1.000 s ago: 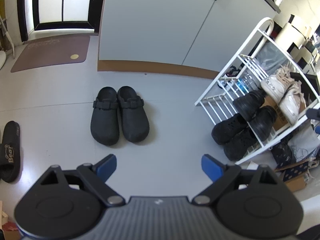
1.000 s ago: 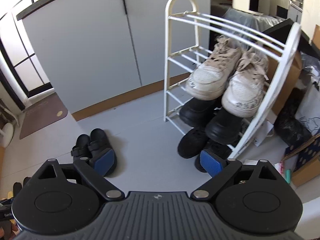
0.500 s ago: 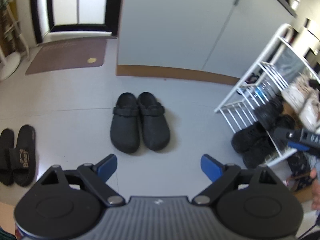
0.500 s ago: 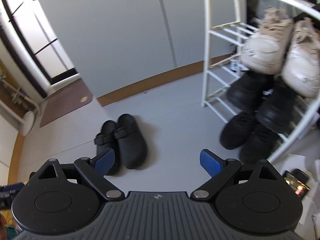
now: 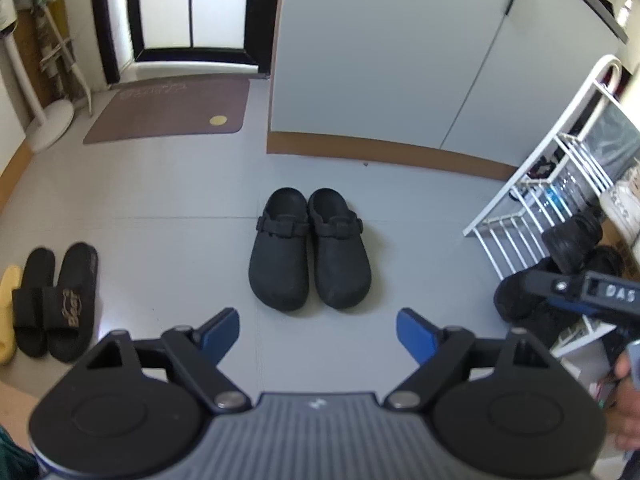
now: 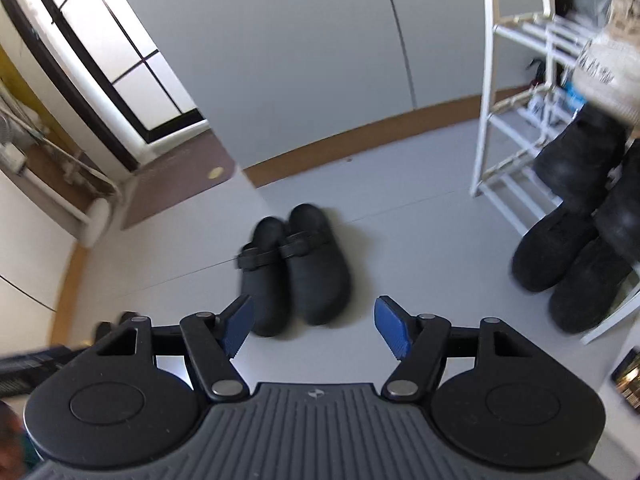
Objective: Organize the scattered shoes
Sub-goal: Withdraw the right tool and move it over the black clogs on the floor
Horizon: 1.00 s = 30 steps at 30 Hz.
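A pair of black clogs (image 5: 308,250) (image 6: 298,270) stands side by side on the grey floor, toes towards me. My left gripper (image 5: 318,336) hovers open just short of them, nothing between its blue pads. My right gripper (image 6: 312,322) is open too, its pads straddling the near toes from above. Black slides (image 5: 54,300) lie at the far left beside a yellow slipper (image 5: 8,308). The white shoe rack (image 5: 560,184) (image 6: 516,128) on the right holds black shoes (image 6: 576,256) and pale sneakers (image 6: 608,68).
A brown doormat (image 5: 168,108) lies before the glass door. Grey cabinet doors (image 5: 400,60) with a brown skirting close the back. The right gripper's body (image 5: 584,292) and a hand cross the left wrist view's right edge.
Both grippers have swung left and closer to the black clogs, which now sit centred in each view. The rack has slid to the right edge. Both stay open.
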Tool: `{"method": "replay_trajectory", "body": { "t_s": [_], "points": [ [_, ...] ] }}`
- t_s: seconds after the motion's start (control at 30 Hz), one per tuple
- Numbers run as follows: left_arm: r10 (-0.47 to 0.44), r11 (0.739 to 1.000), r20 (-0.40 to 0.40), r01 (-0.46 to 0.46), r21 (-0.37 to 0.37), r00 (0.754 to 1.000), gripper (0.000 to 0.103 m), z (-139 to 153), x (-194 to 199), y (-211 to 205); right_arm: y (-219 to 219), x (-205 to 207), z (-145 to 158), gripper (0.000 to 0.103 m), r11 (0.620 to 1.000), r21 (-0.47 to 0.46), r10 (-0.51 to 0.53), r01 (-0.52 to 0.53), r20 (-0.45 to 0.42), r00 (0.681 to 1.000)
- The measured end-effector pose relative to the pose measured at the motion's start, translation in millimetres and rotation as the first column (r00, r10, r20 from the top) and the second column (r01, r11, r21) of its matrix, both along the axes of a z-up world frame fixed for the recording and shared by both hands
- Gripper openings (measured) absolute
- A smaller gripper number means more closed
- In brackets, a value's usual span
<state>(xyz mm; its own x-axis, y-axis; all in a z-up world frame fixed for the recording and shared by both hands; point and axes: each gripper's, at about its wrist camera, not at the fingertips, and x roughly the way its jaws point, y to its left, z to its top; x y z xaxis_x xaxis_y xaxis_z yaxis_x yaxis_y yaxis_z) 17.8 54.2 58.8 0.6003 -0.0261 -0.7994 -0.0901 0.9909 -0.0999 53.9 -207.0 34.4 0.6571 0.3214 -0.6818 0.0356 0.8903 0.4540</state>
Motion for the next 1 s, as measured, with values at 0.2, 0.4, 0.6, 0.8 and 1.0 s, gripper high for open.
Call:
{"method": "replay_trajectory", "body": {
  "t_s": [0.2, 0.4, 0.6, 0.8, 1.0],
  "points": [
    [0.067, 0.998, -0.031, -0.067, 0.009, 0.997, 0.087, 7.2, -10.6, -4.2, 31.2, -4.6, -10.1, 0.071, 0.996, -0.062, 0.058, -0.059, -0.028, 0.998],
    [0.133, 0.991, -0.061, -0.132, 0.020, 0.989, 0.087, 14.4, -21.1, -8.3, 46.9, -24.9, -9.1, 0.072, 0.980, -0.154, 0.127, -0.124, 0.009, 0.992],
    [0.134, 0.991, -0.119, -0.134, 0.011, 0.984, 0.087, 13.1, -21.2, -3.8, 43.2, -36.8, 6.9, 0.076, 0.982, -0.114, 0.156, -0.150, 0.040, 0.987],
    [0.135, 0.991, -0.116, -0.133, 0.023, 0.984, 0.087, 9.5, -6.0, 1.8, 53.5, -36.1, 19.1, 0.078, 0.970, -0.178, 0.187, -0.167, 0.104, 0.977],
    [0.102, 0.995, -0.139, -0.101, 0.015, 0.985, 0.087, -1.5, 32.9, 3.7, 61.2, -17.2, 6.1, 0.078, 0.963, -0.216, 0.180, -0.160, 0.074, 0.981]
  ]
}}
